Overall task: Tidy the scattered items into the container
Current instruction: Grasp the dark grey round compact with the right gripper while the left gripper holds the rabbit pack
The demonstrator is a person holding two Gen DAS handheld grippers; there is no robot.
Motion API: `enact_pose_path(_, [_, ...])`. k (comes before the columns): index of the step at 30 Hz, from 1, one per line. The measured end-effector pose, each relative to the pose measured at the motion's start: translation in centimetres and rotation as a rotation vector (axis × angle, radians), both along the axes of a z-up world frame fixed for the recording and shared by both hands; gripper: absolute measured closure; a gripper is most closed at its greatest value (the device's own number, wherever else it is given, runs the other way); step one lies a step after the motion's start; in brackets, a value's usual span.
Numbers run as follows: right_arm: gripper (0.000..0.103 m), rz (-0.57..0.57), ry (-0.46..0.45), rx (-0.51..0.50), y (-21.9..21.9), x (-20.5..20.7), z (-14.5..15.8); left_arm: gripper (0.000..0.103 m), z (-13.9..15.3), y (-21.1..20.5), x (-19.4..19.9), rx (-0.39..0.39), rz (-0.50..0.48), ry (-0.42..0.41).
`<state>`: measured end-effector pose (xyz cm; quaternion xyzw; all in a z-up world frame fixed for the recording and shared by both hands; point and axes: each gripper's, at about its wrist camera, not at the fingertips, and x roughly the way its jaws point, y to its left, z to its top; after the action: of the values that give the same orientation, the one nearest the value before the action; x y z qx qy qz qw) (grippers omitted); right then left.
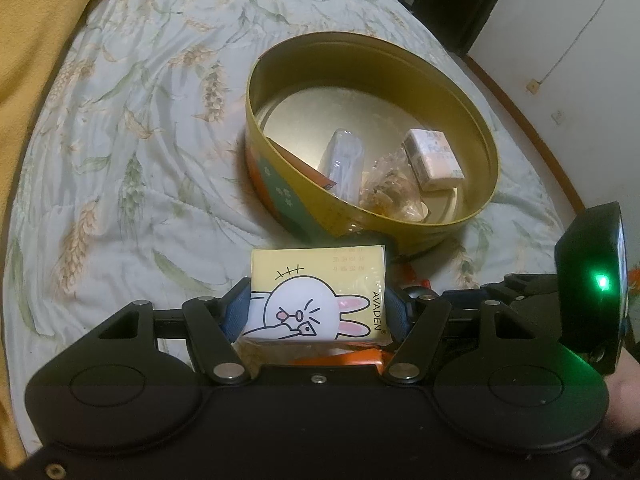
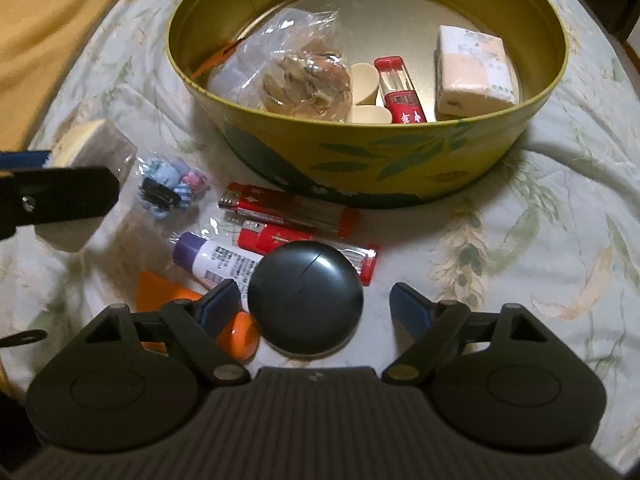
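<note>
**Two grippers at the round tin on the quilt**

Left wrist view. The left gripper point(image 1: 318, 312) was clamped on a yellow tissue pack point(image 1: 318, 300) printed with a cartoon rabbit; its blue pads point(image 1: 234, 316) pressed the pack's two sides. The pack was held above the floral quilt point(image 1: 132, 128), just short of the round yellow tin point(image 1: 280, 184), whose near wall stood directly beyond it. Inside the tin lay a clear plastic packet point(image 1: 344, 160), a crinkled bag of brownish contents point(image 1: 386, 188) and a small pale tissue pack point(image 1: 434, 158). Part of the other gripper's body, with a green light point(image 1: 602, 282), showed at the right edge.

Right wrist view. The right gripper point(image 2: 320, 312) stood with its jaws apart, pressing on nothing. A round black case point(image 2: 306, 298) lay on the quilt between them, nearer the left-hand finger; whether that finger touched it could not be told. Beside the case lay a white tube with a purple cap point(image 2: 218, 258), two red-capped clear packets point(image 2: 288, 210) and a small bag of blue and pink trinkets point(image 2: 172, 184), all outside the tin point(image 2: 360, 168). An orange object point(image 2: 236, 338) lay partly under the left-hand finger.
</note>
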<state>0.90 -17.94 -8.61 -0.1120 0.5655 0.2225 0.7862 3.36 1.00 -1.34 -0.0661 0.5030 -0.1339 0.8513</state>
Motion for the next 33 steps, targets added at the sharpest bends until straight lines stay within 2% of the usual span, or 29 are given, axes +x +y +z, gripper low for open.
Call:
enact_pose_path(5, [0.022, 0.039, -0.027, -0.035, 0.9, -0.9, 0.0, 0.039, -0.1, -0.1, 0.0, 0.011, 0.003, -0.001])
enact_pose_path(7, [0.030, 0.055, -0.030, -0.045, 1.2, -1.3, 0.0, 0.039, -0.1, -0.1, 0.0, 0.012, 0.003, 0.000])
enact_pose_path(8, [0.040, 0.062, -0.033, -0.052, 1.4, -1.5, 0.0, 0.039, -0.1, -0.1, 0.0, 0.012, 0.004, 0.000])
enact_pose_path(15, [0.040, 0.105, -0.072, -0.097, 1.8, -2.3, 0.4, 0.039, -0.4, 0.1, 0.3, 0.021, 0.012, 0.010])
enact_pose_path(21, [0.040, 0.154, -0.144, -0.151, 1.5, -3.0, 1.9, 0.039, -0.6, 0.0, 0.4, 0.024, 0.009, 0.015])
enact_pose_path(26, [0.040, 0.181, -0.189, -0.191, 0.0, -3.2, 3.4, 0.039, -0.8, -0.3, 0.4, 0.033, -0.003, 0.017])
enact_pose_path(29, [0.040, 0.193, -0.255, -0.241, -0.6, -3.5, 4.4, 0.039, -0.8, -0.4, 0.3, 0.035, -0.004, 0.016])
enact_pose_path(33, [0.040, 0.169, -0.303, -0.286, -2.2, -3.9, 5.0, 0.039, -0.8, -0.5, 0.3, 0.040, -0.008, 0.016])
